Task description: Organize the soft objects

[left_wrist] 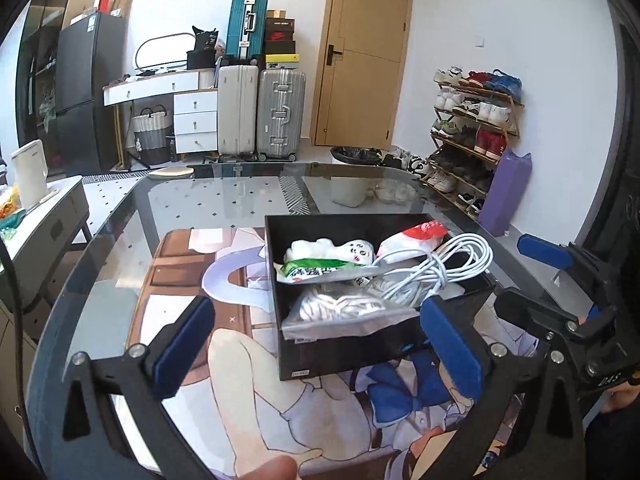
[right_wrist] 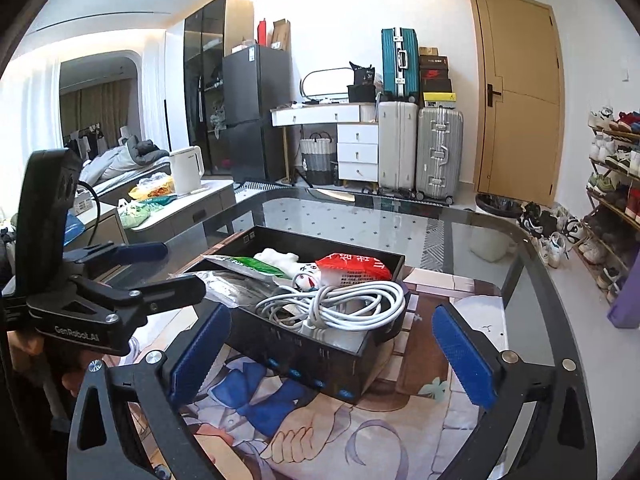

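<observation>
Black box (left_wrist: 344,354) filled (cable (left_wrist: 440,268) on top); both jaws wide, empty.

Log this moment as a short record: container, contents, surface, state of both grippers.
container: black box, open top, on the printed mat
contents: white coiled cable, red-and-white packet, green-and-white packet, small white plush, clear bag of white cord
surface: glass table
left gripper: open, nothing between the fingers
right gripper: open, nothing held, box beyond it
</observation>
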Demonstrator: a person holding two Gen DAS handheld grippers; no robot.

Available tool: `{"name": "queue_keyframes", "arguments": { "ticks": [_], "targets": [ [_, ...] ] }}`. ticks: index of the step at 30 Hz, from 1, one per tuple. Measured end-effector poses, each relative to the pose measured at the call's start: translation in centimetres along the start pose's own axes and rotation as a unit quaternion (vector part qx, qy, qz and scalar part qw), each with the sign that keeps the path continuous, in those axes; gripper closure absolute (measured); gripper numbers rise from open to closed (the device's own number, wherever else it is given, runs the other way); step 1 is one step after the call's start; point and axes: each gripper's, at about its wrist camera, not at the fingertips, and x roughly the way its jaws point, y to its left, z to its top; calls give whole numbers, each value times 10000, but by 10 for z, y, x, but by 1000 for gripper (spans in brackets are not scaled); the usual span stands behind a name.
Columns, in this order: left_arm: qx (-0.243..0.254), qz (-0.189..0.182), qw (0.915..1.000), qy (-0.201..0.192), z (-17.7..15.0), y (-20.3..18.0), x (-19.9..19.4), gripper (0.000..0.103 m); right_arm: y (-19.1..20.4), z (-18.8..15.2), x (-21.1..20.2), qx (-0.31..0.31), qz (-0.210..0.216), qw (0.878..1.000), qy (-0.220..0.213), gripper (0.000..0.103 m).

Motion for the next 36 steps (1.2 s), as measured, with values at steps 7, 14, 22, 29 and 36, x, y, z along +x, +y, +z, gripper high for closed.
{"name": "queue_keyframes", "arguments": {
  "ticks": [7, 14, 22, 29, 36],
  "targets": [
    [-8, 185, 9995, -263, -8, 0, 2, 0, -7, -5, 2, 116, -64, 9999, -43, 1],
    [37, 248, 9991, -347, -10, -2, 4, 0, -9, -7, 1, 162, -102, 9997, -167, 1],
    [125, 279, 9990, -313, -10, -4, 4, 0, -8, -9, -2, 148, -112, 9995, -255, 1],
    [118, 246, 9992, -309, -9, -5, 5, 0, -10, -9, -4, 199, -174, 9992, -294, 1],
    [53, 226, 9992, -338, -10, -5, 5, 0, -6, -9, -4, 121, -159, 9994, -297, 1]
  ]
}}
